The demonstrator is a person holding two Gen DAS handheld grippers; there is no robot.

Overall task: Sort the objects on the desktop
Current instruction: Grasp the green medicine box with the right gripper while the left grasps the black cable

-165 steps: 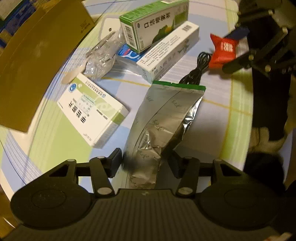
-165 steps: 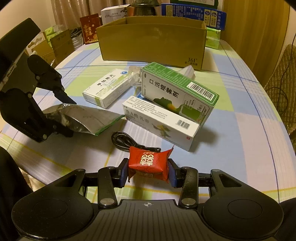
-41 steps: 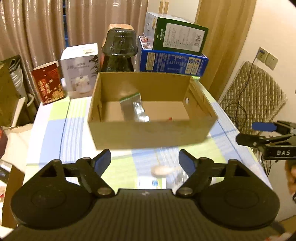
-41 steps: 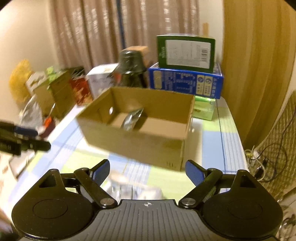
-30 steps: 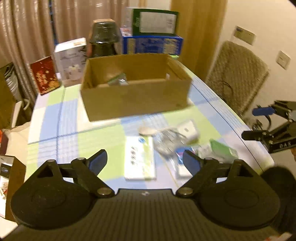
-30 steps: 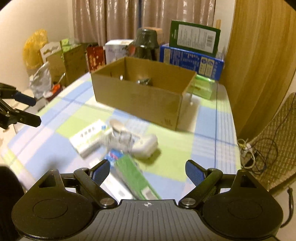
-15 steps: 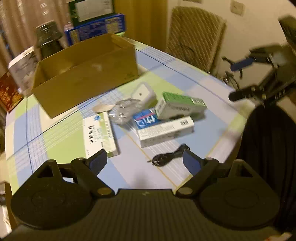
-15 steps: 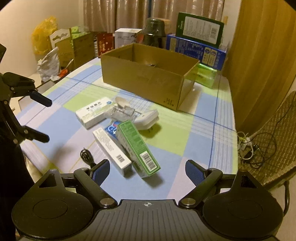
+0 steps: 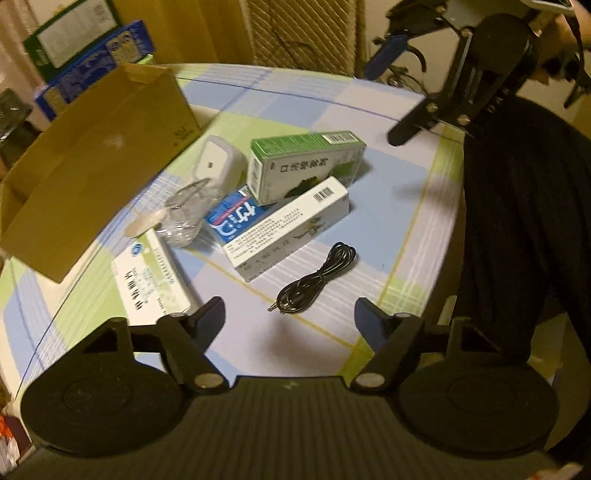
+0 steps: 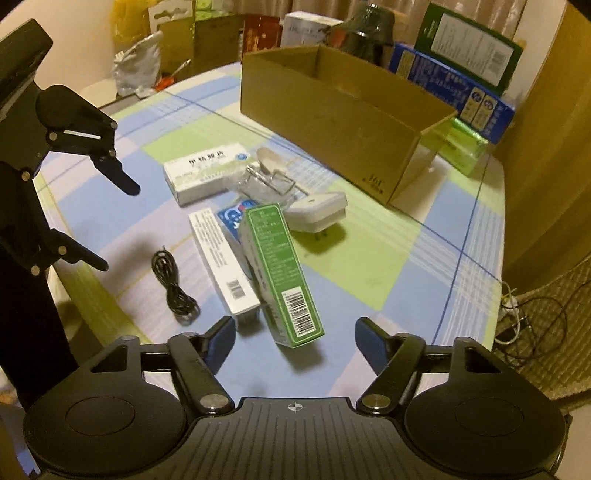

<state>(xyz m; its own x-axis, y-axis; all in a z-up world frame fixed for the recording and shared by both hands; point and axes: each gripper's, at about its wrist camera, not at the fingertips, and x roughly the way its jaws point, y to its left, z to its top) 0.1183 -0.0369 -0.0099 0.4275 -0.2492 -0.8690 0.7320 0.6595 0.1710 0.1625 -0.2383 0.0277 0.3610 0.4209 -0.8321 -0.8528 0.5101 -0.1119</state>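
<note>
My left gripper [image 9: 290, 315] is open and empty above the table's near edge, just short of a coiled black cable [image 9: 317, 277]. My right gripper [image 10: 295, 338] is open and empty, close above the end of a green box [image 10: 280, 273]. A long white box [image 9: 288, 229] lies beside the green box [image 9: 306, 166]. A blue packet [image 9: 232, 218], a white charger [image 9: 218, 166], a clear plastic wrapper [image 9: 184, 210] and a white-and-green medicine box [image 9: 147, 280] lie between them and the open cardboard box [image 9: 92, 166].
The cardboard box [image 10: 343, 122] stands at the table's back. Stacked blue and green cartons [image 10: 461, 74] and a dark jar [image 10: 365, 26] stand behind it. A woven chair [image 9: 306, 33] is beside the table. The checked tablecloth [image 10: 388, 258] covers the table.
Both grippers have come back from the cardboard box and dropped low toward the objects. The silver pouch and red packet they held earlier are gone from the jaws.
</note>
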